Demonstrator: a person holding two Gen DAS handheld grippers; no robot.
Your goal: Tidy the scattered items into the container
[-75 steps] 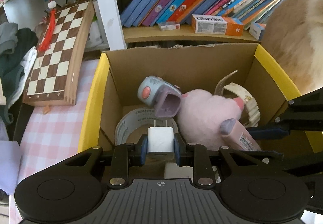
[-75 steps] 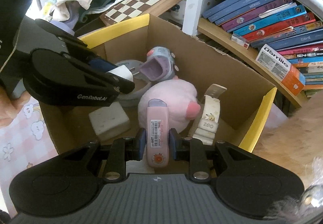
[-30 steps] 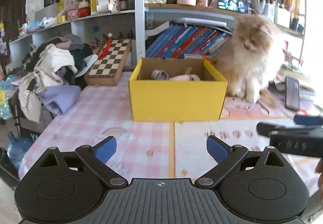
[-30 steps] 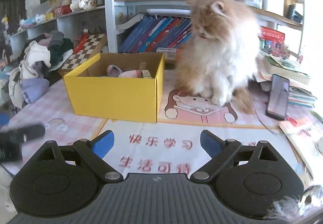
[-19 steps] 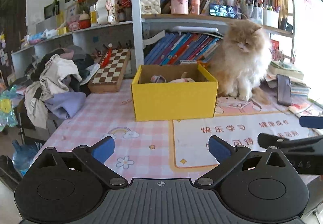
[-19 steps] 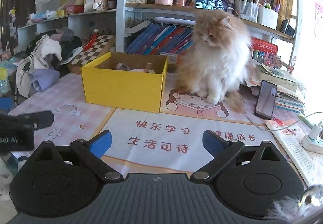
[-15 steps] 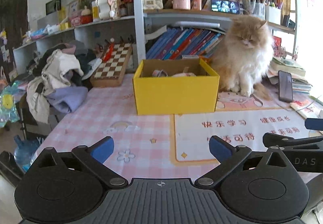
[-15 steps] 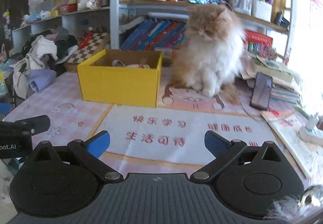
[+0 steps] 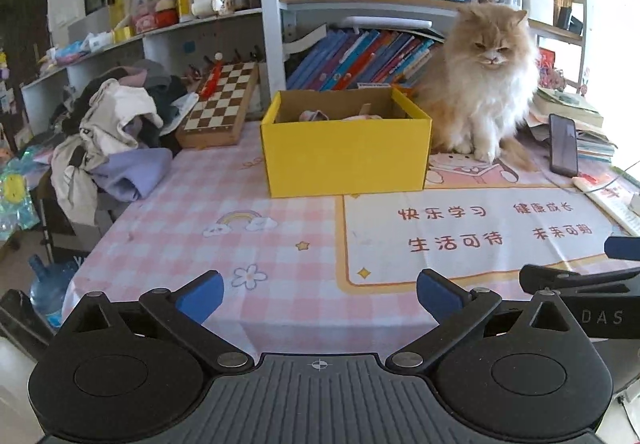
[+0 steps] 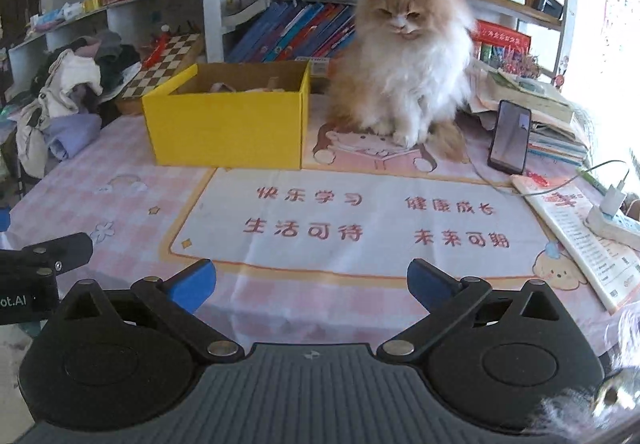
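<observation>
While both pairs of tongs hang low over the near edge of the table, neither carries a thing: the left tongs are spread wide, blue pads far apart, and the right tongs are spread just as wide, with bare tablecloth showing between the fingers. From the left wrist view, the right tool pokes in at about 3 o'clock; from the right wrist view, the left tool sits at 9 o'clock.

Up at 12 o'clock from the left tongs stands the yellow box, well apart from both tools, on the pink checked cloth. Over its rim you can just make out a few items inside, pinkish and pale, too low to identify. From the right tongs the box lies at roughly 11 o'clock.

Just beside the box, on its right, sits a fluffy ginger-and-white cat, upright, paws on the printed mat. A phone leans against a stack of books at 2 o'clock. A chessboard and a heap of clothes fill the 10 o'clock side.
</observation>
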